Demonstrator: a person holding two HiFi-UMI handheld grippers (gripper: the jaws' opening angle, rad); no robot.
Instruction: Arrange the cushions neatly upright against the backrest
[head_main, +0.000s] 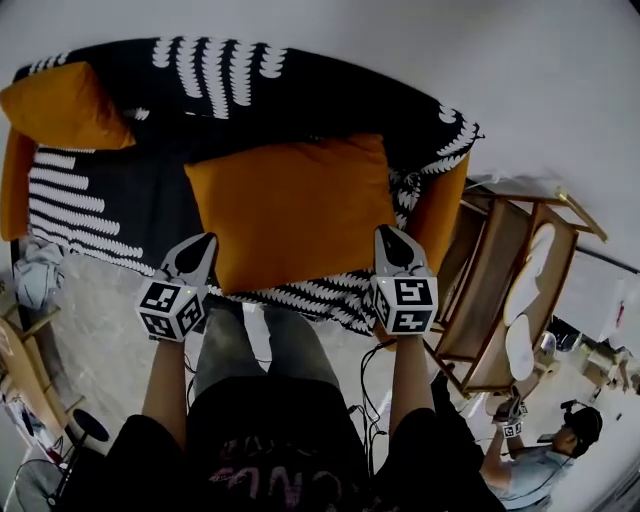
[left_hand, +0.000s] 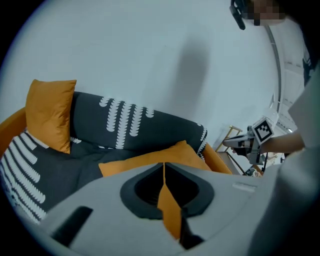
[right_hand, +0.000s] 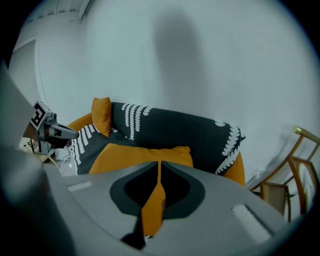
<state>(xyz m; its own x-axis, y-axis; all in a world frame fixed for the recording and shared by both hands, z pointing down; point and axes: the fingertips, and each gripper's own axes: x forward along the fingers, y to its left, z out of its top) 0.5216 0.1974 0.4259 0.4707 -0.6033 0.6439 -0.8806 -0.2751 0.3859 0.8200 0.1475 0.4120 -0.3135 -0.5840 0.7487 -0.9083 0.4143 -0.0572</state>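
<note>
Large orange cushion (head_main: 290, 205) lies flat on the sofa seat (head_main: 110, 200), long axis side to side, backrest (head_main: 300, 90) just beyond its far edge. Left gripper (head_main: 203, 245) and right gripper (head_main: 388, 240) each pinch near-edge fabric, one per corner. Likely next: near edge lifts, pivoting backward.

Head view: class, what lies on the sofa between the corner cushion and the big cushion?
Nothing but bare sofa cover, black with white stripes, separates the corner cushion from the big cushion; the head view shows it.

Wooden rack (head_main: 500, 270) at rt, person (head_main: 535, 468) lower rt beside it, pale cloth heap (head_main: 35, 275) at left.
</note>
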